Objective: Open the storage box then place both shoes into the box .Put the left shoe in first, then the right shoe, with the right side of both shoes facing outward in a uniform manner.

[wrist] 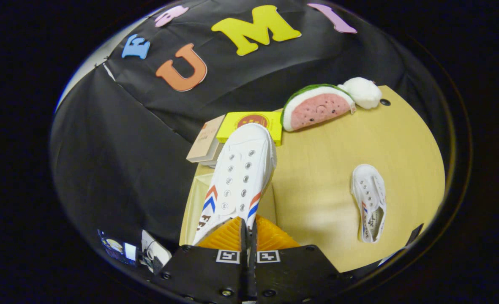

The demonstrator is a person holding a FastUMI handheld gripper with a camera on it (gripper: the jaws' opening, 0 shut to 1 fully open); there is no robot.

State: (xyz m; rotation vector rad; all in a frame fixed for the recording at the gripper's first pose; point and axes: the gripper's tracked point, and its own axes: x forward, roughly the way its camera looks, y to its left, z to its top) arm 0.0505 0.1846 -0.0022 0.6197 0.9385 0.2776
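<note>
The jaws (248,236), nearly closed, pinch the heel end of a white canvas shoe (241,173) above the open storage box (190,207) at the desk's (325,202) left edge. The shoe looks light and soft-sided, so the heel rim seems the best hold. The second shoe (369,202) lies near the right edge.

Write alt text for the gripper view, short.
The gripper, its orange fingers shut on a white shoe, holds it above the open storage box at the wooden table's edge. A second white shoe lies on the table; a watermelon plush sits beyond.
</note>
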